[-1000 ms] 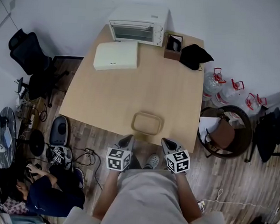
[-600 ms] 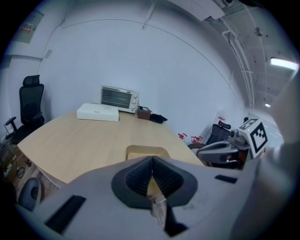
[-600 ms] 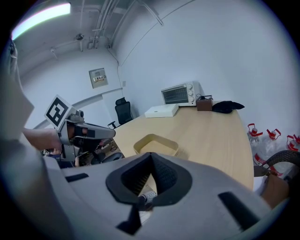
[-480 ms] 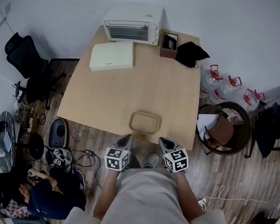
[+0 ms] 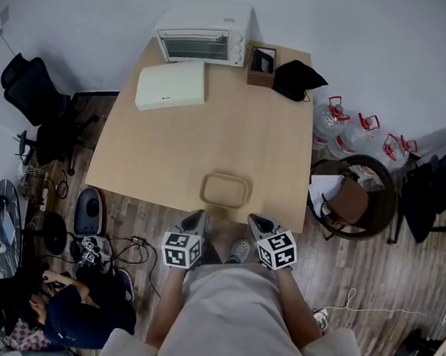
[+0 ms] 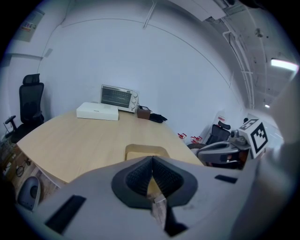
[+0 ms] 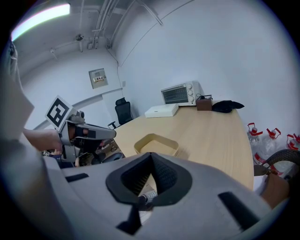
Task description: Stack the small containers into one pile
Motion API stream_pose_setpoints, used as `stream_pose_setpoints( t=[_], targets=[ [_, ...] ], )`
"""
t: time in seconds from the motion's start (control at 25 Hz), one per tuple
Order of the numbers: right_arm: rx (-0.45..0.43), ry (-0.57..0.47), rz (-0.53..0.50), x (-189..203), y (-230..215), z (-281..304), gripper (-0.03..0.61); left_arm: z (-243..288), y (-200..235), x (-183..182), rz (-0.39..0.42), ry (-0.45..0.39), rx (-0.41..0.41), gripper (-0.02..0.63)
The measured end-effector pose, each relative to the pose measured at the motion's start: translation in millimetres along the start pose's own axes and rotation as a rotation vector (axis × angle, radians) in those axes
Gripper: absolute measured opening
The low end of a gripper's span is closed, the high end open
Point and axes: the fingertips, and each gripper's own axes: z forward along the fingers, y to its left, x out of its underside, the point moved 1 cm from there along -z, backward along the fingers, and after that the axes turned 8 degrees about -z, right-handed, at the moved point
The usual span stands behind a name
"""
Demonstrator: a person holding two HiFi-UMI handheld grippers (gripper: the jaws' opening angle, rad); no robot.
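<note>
**Claws shut and idle, one container at the table's near edge**

Broad pale table [image 5: 211,134] across the middle of the head view, mostly bare. At its far end, along the top of the frame: toaster oven [image 5: 200,42], flat white box [image 5: 171,86] just in front and to the left, black cloth [image 5: 297,78] toward the upper right, small brown box [image 5: 261,66] between oven and cloth.

Just below centre frame: a single shallow tan container [image 5: 225,190], upright, close to the table's near edge and well apart from everything else. Shows one rim only; impossible to tell whether others nest inside it. No loose container anywhere else on the table.

Below that, off the table's edge at the lower middle of the frame: left claw [image 5: 195,221] and right claw [image 5: 256,223], side by side, pointed toward the container, touching nothing. Pads of each pressed together on nothing, plain in both gripper views, with the container ahead beyond the closed tips.

Judging by the layout: either a finished pile or a pause with no reach begun. Any next grasp calls for parting the pads first, then advancing over the edge to straddle one wall of the container.
</note>
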Motion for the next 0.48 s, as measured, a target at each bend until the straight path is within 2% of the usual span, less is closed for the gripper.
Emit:
stream_pose_setpoints(
  t=[0.48],
  targets=[
    [-0.003,-0.030,-0.005,-3.2,2.8,-1.6,0.005,-1.3,1.8,4.9,0.014,0.017,-0.004,0.005]
  ],
)
